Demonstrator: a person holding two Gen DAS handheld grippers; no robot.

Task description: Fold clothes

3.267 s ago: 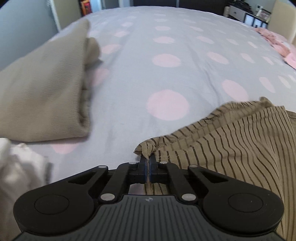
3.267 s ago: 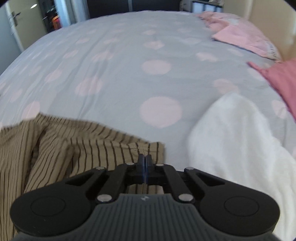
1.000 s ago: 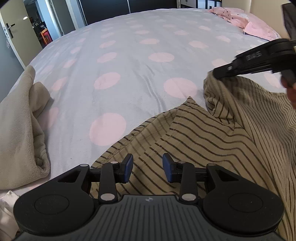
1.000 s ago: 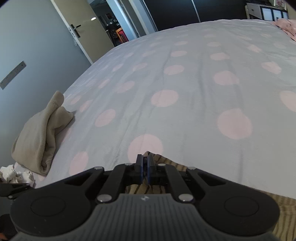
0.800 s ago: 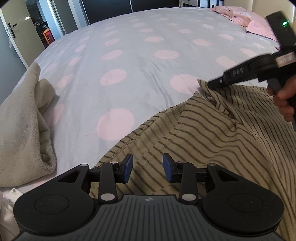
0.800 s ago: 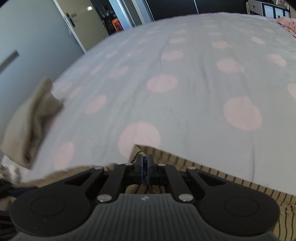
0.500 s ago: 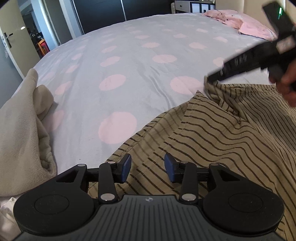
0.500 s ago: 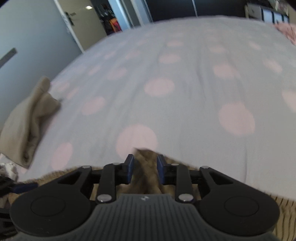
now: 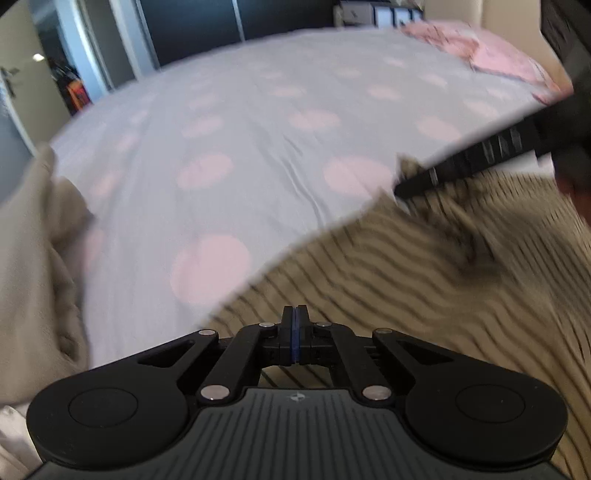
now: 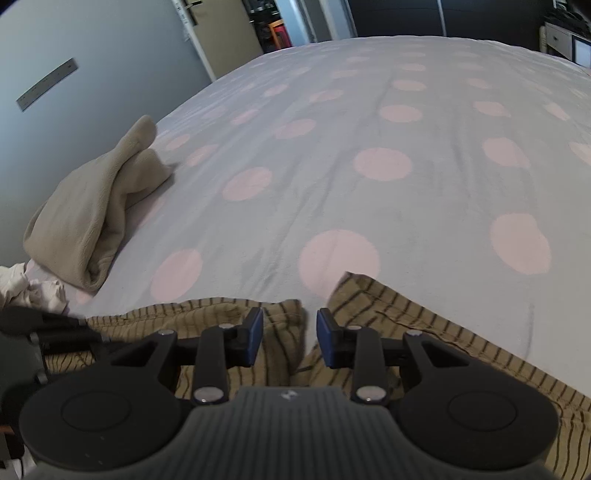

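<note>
A tan shirt with dark stripes [image 9: 424, 295] lies rumpled on the near part of the bed. My left gripper [image 9: 294, 314] is shut on its near-left edge, and the hem runs taut from there toward the right gripper [image 9: 400, 192]. In the right wrist view the right gripper [image 10: 290, 332] is open, its blue pads [image 10: 254, 334] on either side of a raised fold of the striped shirt [image 10: 406, 314] without pinching it. The left gripper [image 10: 55, 328] shows as a dark blur at the left edge. The left wrist view is motion-blurred.
The bed cover [image 10: 369, 110] is grey with pink dots. A folded beige fleece [image 10: 96, 206] lies at the left edge, with crumpled white cloth [image 10: 29, 288] below it. Pink pillows [image 9: 480, 55] lie far right. A wall and a door [image 10: 221, 29] stand beyond the left side.
My left gripper closed on the shirt's near edge and pulled it taut. The right gripper opened and let go of the corner it was pinching.
</note>
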